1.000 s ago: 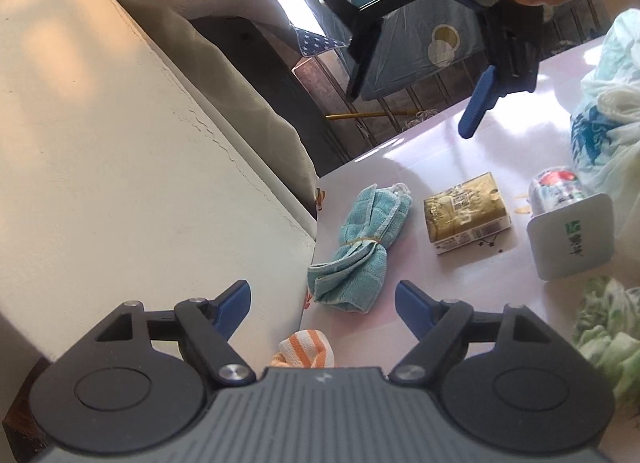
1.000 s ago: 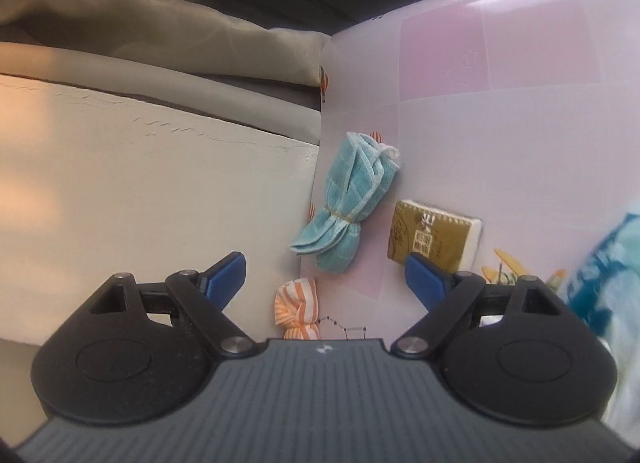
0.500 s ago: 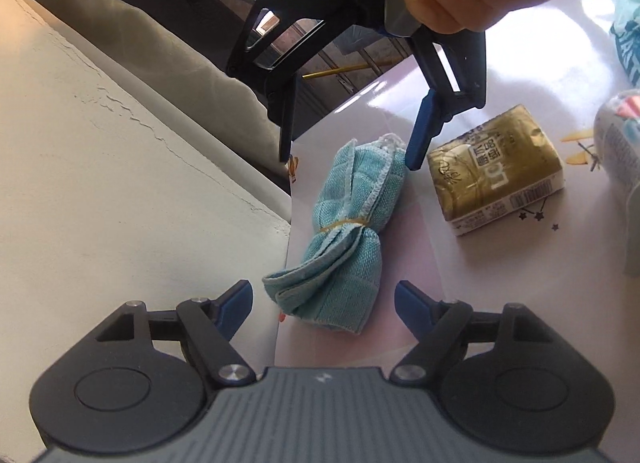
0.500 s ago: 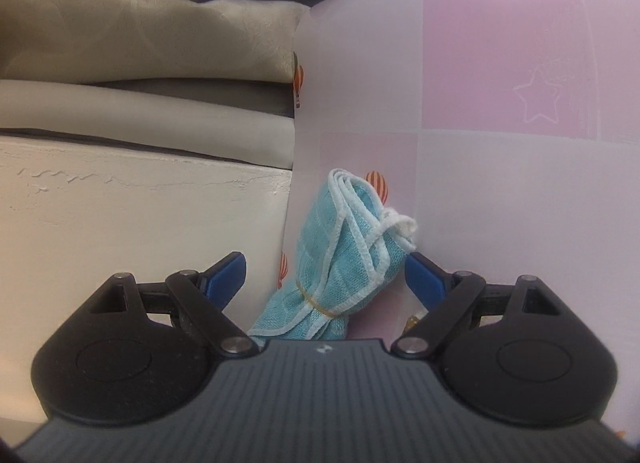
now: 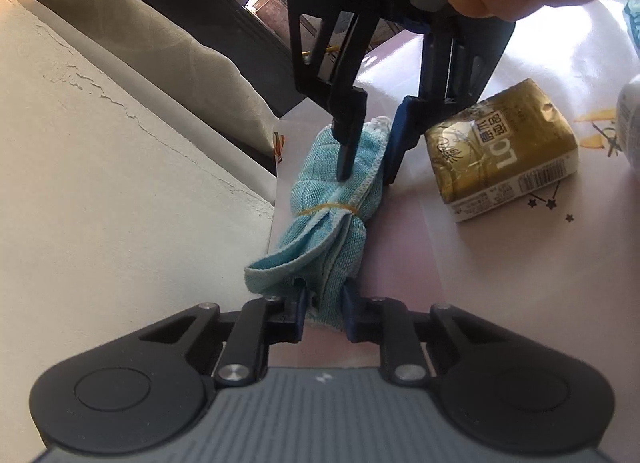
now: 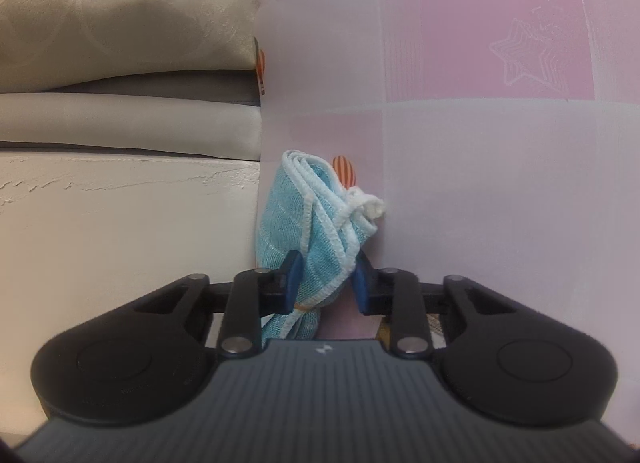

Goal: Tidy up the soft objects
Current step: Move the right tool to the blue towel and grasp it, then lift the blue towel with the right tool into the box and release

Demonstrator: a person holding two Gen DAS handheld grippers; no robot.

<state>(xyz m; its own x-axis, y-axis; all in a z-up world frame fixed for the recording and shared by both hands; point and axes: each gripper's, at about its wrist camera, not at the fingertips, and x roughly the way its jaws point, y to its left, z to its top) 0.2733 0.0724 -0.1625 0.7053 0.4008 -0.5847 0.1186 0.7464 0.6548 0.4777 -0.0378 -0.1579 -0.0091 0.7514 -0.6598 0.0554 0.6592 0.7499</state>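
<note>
Pink-and-white patterned desk (image 5: 500, 263) carrying a rolled blue towel (image 5: 332, 219), with a gold packet (image 5: 500, 151) at its two o'clock.

left gripper (image 5: 323, 313): having closed in from wide open a second ago, its fingers (image 5: 299, 309) are now pinching the near, loose end of the blue towel (image 5: 328, 219).
right gripper (image 6: 326, 283): having dropped from above the tabletop (image 5: 500, 283), it is now clamping the towel's far, folded end.
orange-striped cloth: no longer showing in either view.
</note>
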